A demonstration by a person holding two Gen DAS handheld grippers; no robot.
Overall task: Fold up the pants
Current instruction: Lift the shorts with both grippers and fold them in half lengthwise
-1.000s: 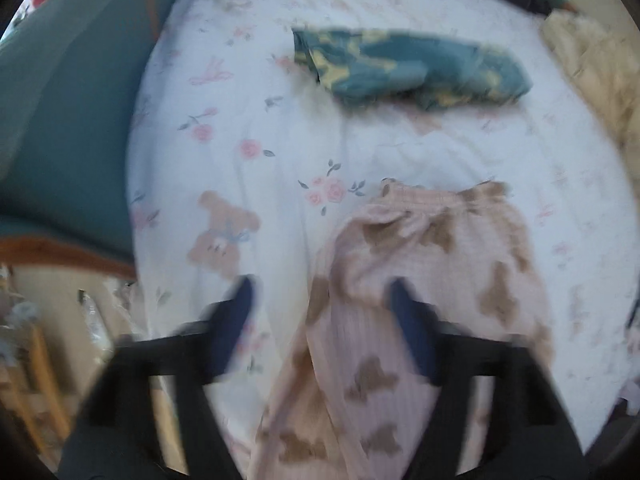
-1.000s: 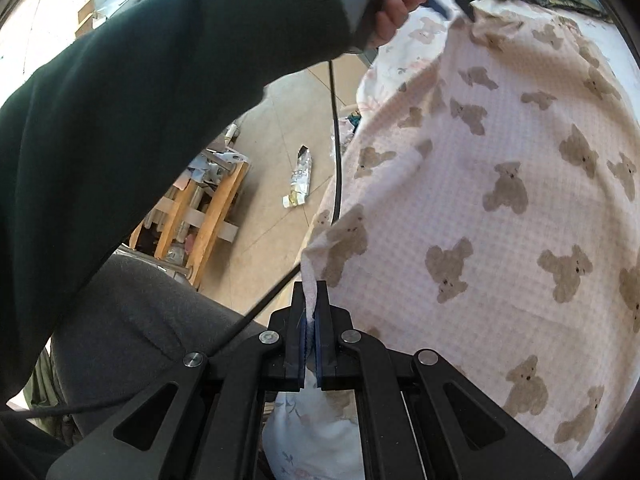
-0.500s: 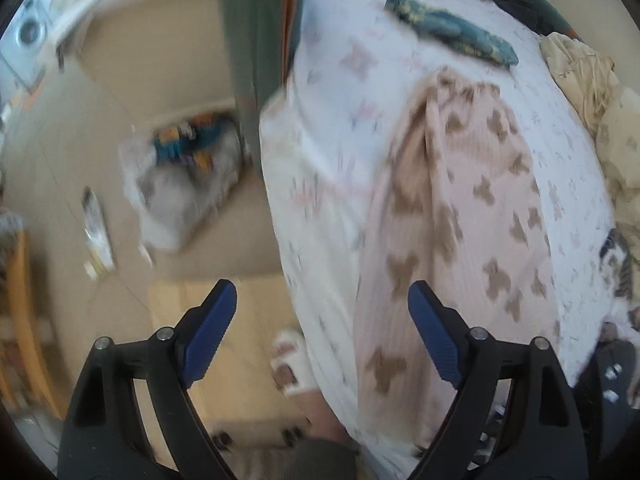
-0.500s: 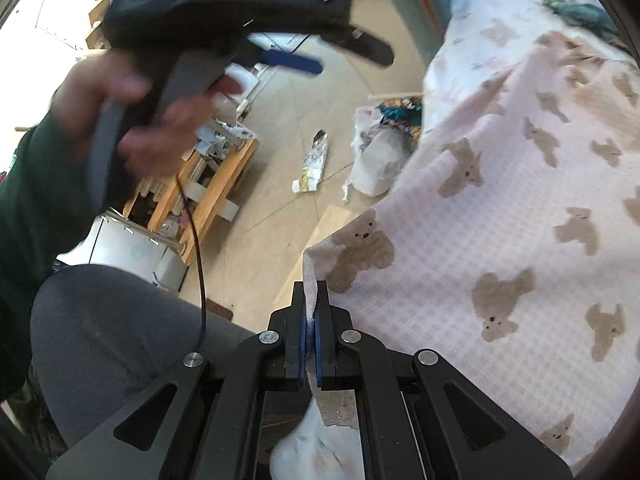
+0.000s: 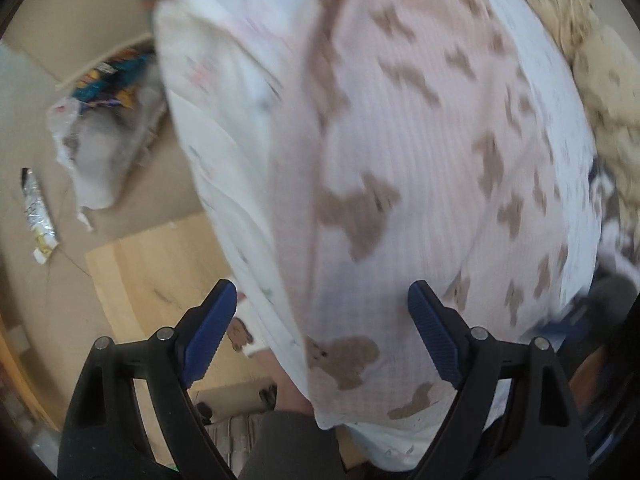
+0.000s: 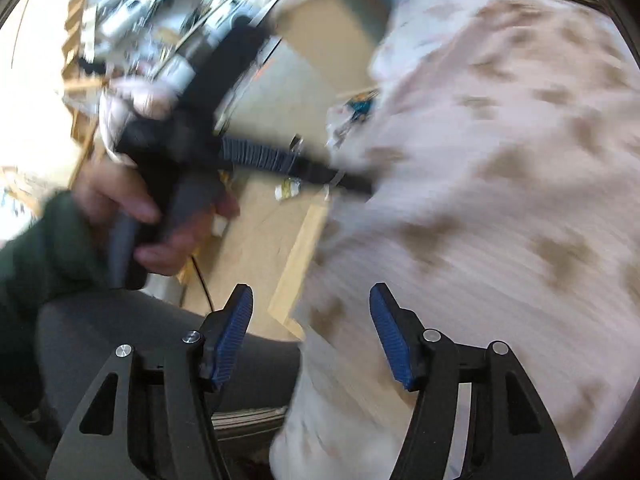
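Between the blue ribbed pads of the left hand-held gripper (image 5: 322, 338) hangs the lower edge of the pale pink waffle-knit pants with brown teddy bears (image 5: 400, 168); its jaws stand wide apart and grip nothing. The right hand-held gripper (image 6: 311, 338) is likewise spread open and empty, with the pants' edge (image 6: 480, 208) just ahead of its pads. The pants lie spread over the white floral bed sheet (image 5: 224, 152), draping off the near edge of the bed. Seen from the right wrist, the person's left hand (image 6: 160, 220), in a dark green sleeve, holds its gripper beside the fabric. Below on the floor lie a light wooden board (image 5: 160, 272), a crumpled white plastic bag (image 5: 100, 144) and a silvery wrapper (image 5: 38, 216).
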